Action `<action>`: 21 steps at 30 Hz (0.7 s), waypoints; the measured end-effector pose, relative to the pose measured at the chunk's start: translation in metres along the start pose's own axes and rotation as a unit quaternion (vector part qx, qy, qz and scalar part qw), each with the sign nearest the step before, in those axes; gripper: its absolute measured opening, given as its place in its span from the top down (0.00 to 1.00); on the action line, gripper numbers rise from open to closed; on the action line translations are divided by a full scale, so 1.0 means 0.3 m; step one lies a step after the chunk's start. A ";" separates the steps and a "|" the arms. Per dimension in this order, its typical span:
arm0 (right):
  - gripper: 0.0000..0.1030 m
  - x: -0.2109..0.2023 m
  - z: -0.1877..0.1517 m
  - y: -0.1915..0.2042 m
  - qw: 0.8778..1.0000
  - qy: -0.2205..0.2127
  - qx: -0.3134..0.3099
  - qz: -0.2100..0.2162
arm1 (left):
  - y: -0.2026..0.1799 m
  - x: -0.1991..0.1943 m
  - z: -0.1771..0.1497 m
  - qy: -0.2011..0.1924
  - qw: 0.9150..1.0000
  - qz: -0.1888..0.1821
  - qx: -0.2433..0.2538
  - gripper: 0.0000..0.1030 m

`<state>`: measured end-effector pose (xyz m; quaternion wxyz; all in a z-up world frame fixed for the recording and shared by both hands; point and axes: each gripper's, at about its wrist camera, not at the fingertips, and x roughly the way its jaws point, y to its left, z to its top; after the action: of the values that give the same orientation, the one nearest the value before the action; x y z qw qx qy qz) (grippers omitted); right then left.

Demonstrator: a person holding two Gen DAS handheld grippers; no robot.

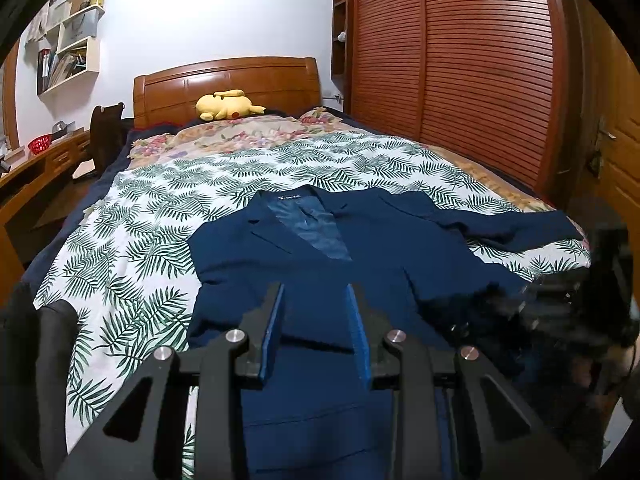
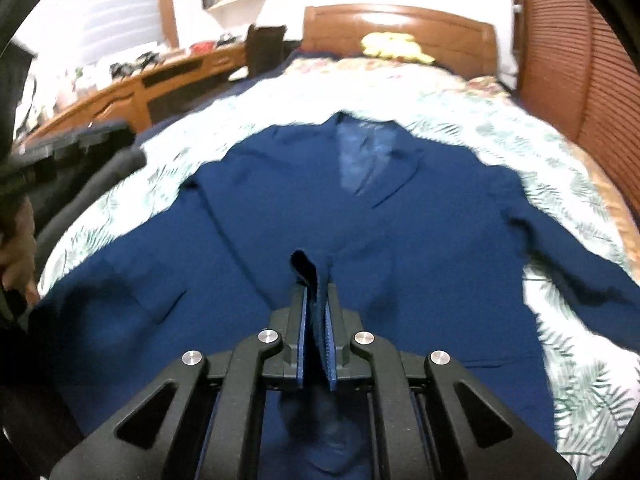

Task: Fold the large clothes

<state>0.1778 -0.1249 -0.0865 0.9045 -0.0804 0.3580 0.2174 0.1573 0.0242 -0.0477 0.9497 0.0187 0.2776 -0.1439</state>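
A dark blue suit jacket (image 1: 360, 248) lies face up on the bed, collar toward the headboard, one sleeve stretched out to the right. My left gripper (image 1: 316, 300) hovers over its lower front with the jaws apart; flat cloth shows in the gap and the pads press on nothing. In the right wrist view the jacket (image 2: 280, 220) fills the middle, and my right gripper (image 2: 316, 292) is shut on a raised fold of its front cloth, which sticks up past the fingertips. That gripper appears as a dark blur (image 1: 540, 308) at the right of the left wrist view.
The bed's leaf-print cover (image 1: 140, 220) spreads around the jacket. A yellow plush toy (image 1: 226, 105) lies by the wooden headboard (image 1: 228, 80). Slatted wardrobe doors (image 1: 460, 60) stand to the right, a wooden desk (image 1: 40, 160) and chair (image 1: 106, 132) to the left.
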 end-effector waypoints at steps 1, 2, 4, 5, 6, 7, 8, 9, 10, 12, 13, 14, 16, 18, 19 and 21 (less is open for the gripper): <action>0.95 -0.022 0.005 -0.028 1.000 -0.006 0.007 -0.005 | -0.003 0.003 -0.001 0.001 1.000 0.000 0.001 0.71; 0.95 -0.041 0.009 -0.055 1.000 -0.010 0.012 -0.015 | -0.005 0.003 -0.001 0.001 1.000 0.000 0.002 0.71; 0.95 -0.067 0.009 -0.105 0.999 -0.014 0.021 -0.030 | -0.012 0.005 -0.002 0.002 1.000 -0.001 0.005 0.72; 0.95 -0.080 0.008 -0.133 0.999 -0.014 0.027 -0.040 | -0.015 0.005 -0.001 0.002 1.000 -0.002 0.006 0.71; 0.95 -0.087 0.004 -0.153 0.998 -0.013 0.032 -0.045 | -0.018 0.006 0.001 0.002 1.000 -0.003 0.006 0.71; 0.95 -0.093 0.001 -0.173 0.998 -0.012 0.037 -0.049 | -0.020 0.007 0.001 0.002 1.000 -0.003 0.007 0.71; 0.95 -0.100 -0.005 -0.196 0.998 -0.010 0.041 -0.055 | -0.023 0.010 0.002 0.002 1.000 -0.004 0.008 0.71; 0.95 -0.103 -0.009 -0.206 0.997 -0.008 0.042 -0.060 | -0.026 0.012 0.002 0.002 1.000 -0.005 0.008 0.71; 0.95 -0.107 -0.016 -0.219 0.997 -0.006 0.044 -0.067 | -0.029 0.014 0.003 0.002 1.000 -0.006 0.008 0.71; 0.95 -0.112 -0.031 -0.238 0.996 -0.004 0.046 -0.078 | -0.036 0.020 0.005 0.003 1.000 -0.007 0.009 0.71; 0.95 -0.114 -0.037 -0.250 0.995 -0.003 0.048 -0.083 | -0.040 0.024 0.006 0.004 1.000 -0.008 0.009 0.71; 0.95 -0.117 -0.043 -0.263 0.995 -0.002 0.051 -0.089 | -0.045 0.028 0.007 0.004 1.000 -0.008 0.011 0.71; 0.95 -0.127 -0.053 -0.289 0.993 -0.002 0.057 -0.102 | -0.057 0.034 0.008 0.005 1.000 -0.011 0.012 0.71; 0.95 -0.148 -0.062 -0.314 0.992 -0.008 0.065 -0.108 | -0.071 0.043 0.009 0.006 1.000 -0.015 0.015 0.71; 0.95 -0.157 -0.065 -0.323 0.991 -0.010 0.069 -0.110 | -0.078 0.046 0.009 0.006 1.000 -0.016 0.016 0.71; 0.88 -0.168 -0.069 -0.338 0.991 -0.010 0.071 -0.117 | -0.091 0.052 0.007 0.007 1.000 -0.019 0.019 0.71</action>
<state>0.1782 -0.2387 -0.0681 0.9307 -0.0549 0.3515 0.0847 0.1632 -0.0062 -0.0530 0.9444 0.0329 0.2813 -0.1669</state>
